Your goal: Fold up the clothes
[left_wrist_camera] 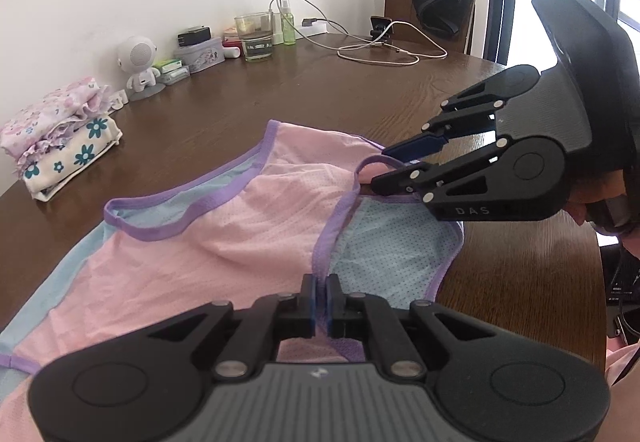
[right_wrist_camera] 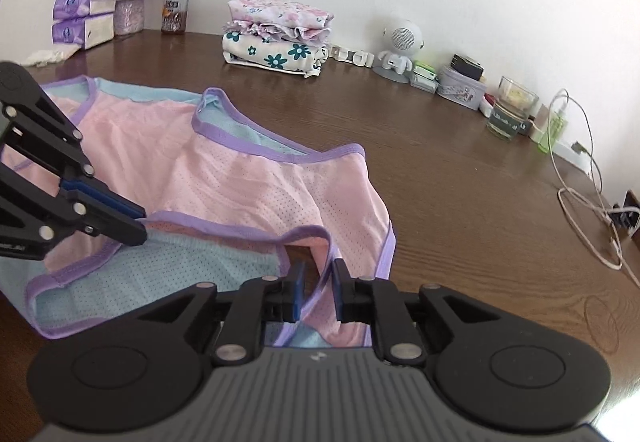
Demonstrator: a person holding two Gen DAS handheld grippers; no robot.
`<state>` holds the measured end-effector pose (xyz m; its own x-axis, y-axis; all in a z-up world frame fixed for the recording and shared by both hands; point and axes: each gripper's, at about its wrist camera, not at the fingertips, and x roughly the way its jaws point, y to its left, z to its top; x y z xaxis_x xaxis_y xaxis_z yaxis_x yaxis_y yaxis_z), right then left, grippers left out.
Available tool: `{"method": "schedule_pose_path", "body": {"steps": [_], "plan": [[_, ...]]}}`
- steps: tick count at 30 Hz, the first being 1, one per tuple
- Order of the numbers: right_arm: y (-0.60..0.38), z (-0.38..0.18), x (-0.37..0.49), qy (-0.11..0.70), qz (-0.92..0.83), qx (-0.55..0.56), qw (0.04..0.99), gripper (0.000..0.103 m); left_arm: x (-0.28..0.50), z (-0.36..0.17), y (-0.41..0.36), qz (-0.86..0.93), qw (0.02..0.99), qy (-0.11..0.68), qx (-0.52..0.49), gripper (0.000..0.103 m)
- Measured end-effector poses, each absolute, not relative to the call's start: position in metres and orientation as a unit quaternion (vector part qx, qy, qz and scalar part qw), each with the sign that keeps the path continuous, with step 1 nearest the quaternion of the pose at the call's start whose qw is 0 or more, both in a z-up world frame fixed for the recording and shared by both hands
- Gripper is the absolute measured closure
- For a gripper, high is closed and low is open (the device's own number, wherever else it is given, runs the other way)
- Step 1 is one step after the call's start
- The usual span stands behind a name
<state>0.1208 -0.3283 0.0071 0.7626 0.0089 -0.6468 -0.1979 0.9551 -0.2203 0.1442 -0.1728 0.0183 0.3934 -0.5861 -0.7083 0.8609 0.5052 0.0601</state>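
The pink mesh sleeveless garment with purple trim and pale blue lining [left_wrist_camera: 192, 242] lay spread on the dark brown wooden table [left_wrist_camera: 304, 90], directly ahead of and beneath both tools. The left gripper [left_wrist_camera: 322, 292] was clamped narrow on the purple armhole trim [left_wrist_camera: 332, 238] just at its fingertips. The right gripper [right_wrist_camera: 318, 282] stood partly apart, a fold of trim lying between its fingers; whether it gripped could not be told. A hand [left_wrist_camera: 600, 198] held the right tool from behind.
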Motion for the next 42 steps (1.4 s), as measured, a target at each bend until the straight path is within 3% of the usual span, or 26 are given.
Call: {"method": "schedule_pose_path", "body": {"steps": [3, 6, 7, 9, 12, 19, 25, 31, 32, 35, 42], "plan": [[-0.325, 0.007, 0.126, 0.335, 0.051, -0.153, 0.928, 0.068, 0.143, 0.018, -0.172, -0.451, 0.805, 0.319, 0.215, 0.099], [-0.324, 0.008, 0.133, 0.333, 0.059, -0.154, 0.928, 0.069, 0.143, 0.017, -0.172, -0.453, 0.803, 0.320, 0.218, 0.099], [-0.324, 0.008, 0.135, 0.333, 0.062, -0.154, 0.928, 0.073, 0.143, 0.017, -0.172, -0.454, 0.802, 0.321, 0.219, 0.099], [-0.323, 0.007, 0.136, 0.336, 0.068, -0.156, 0.926, 0.100, 0.142, 0.016, -0.172, -0.455, 0.801, 0.321, 0.221, 0.099], [-0.323, 0.007, 0.126, 0.335, 0.071, -0.166, 0.925, 0.101, 0.142, 0.015, -0.172, -0.457, 0.799, 0.322, 0.223, 0.099], [-0.327, 0.009, 0.099, 0.342, 0.077, -0.189, 0.917, 0.101, 0.144, 0.014, -0.171, -0.455, 0.799, 0.329, 0.214, 0.094], [-0.333, 0.010, 0.095, 0.344, 0.075, -0.168, 0.921, 0.100, 0.148, 0.029, -0.159, -0.455, 0.814, 0.325, 0.157, 0.078], [-0.352, 0.026, 0.090, 0.329, 0.088, -0.090, 0.936, 0.087, 0.163, 0.027, -0.154, -0.439, 0.821, 0.345, 0.119, 0.082], [-0.356, 0.030, 0.089, 0.323, 0.093, -0.069, 0.939, 0.086, 0.163, 0.024, -0.156, -0.444, 0.816, 0.349, 0.125, 0.086], [-0.367, 0.038, 0.093, 0.306, 0.085, -0.021, 0.948, 0.086, 0.158, 0.015, -0.161, -0.450, 0.806, 0.357, 0.141, 0.089], [-0.358, 0.019, 0.122, 0.328, 0.083, -0.025, 0.941, 0.086, 0.151, 0.013, -0.163, -0.456, 0.804, 0.350, 0.153, 0.089]]}}
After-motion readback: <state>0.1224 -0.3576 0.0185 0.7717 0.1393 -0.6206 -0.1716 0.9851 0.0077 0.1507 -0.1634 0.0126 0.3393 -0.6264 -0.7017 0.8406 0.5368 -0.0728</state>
